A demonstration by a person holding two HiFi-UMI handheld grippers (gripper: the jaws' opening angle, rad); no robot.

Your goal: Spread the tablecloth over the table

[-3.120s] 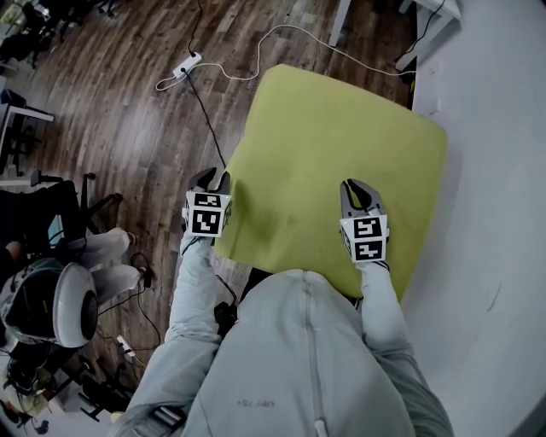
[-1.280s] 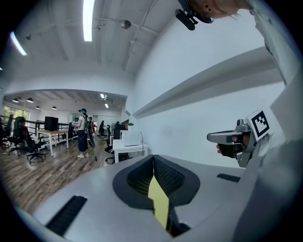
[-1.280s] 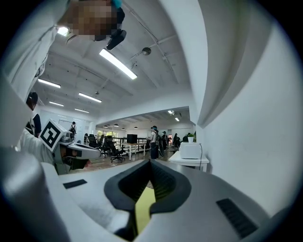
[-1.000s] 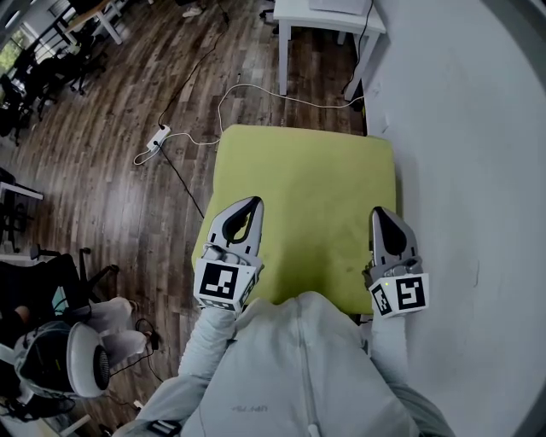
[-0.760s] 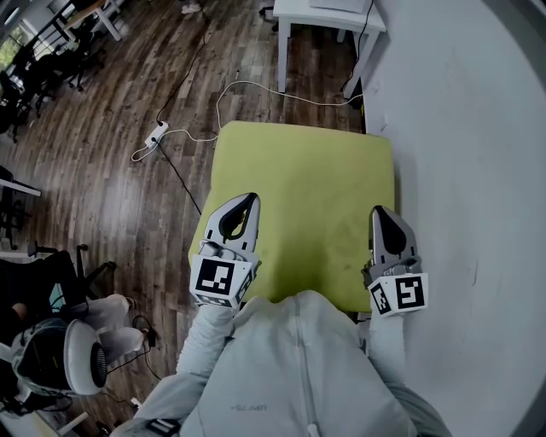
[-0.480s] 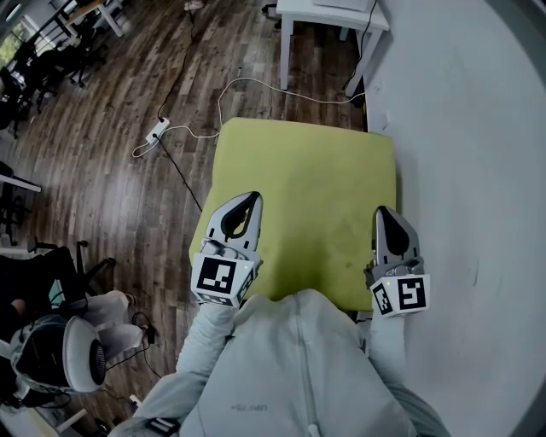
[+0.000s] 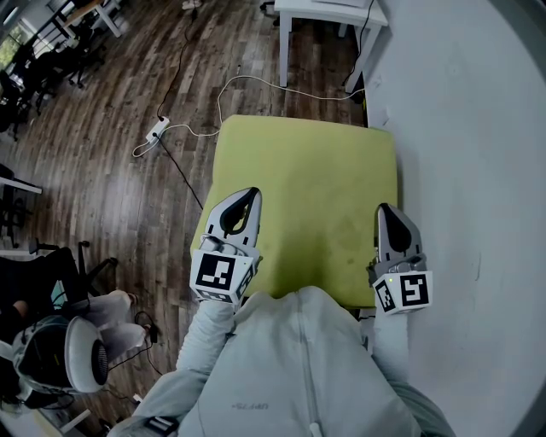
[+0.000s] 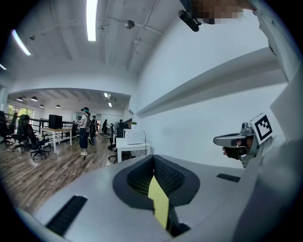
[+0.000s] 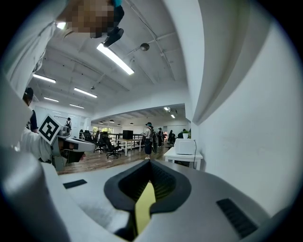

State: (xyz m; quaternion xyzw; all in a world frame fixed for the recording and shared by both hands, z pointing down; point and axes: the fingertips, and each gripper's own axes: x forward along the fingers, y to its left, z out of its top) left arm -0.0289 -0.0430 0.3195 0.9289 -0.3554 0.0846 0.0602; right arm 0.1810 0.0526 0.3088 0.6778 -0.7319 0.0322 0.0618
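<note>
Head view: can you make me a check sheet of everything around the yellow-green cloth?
Surface: hidden under the tablecloth.
Job's things: tablecloth spread out, yellow-green.
Clutter: nothing seen.
Grippers: left gripper and right gripper each shut on the tablecloth.
Cables: white cable and power strip on the wood floor; black cable nearby.
Surroundings: wood floor, white wall, white desk.

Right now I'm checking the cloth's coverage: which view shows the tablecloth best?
Head view: nearly the whole yellow-green tablecloth shows from above. The left and right gripper views each show only a thin strip pinched between closed jaws.
</note>
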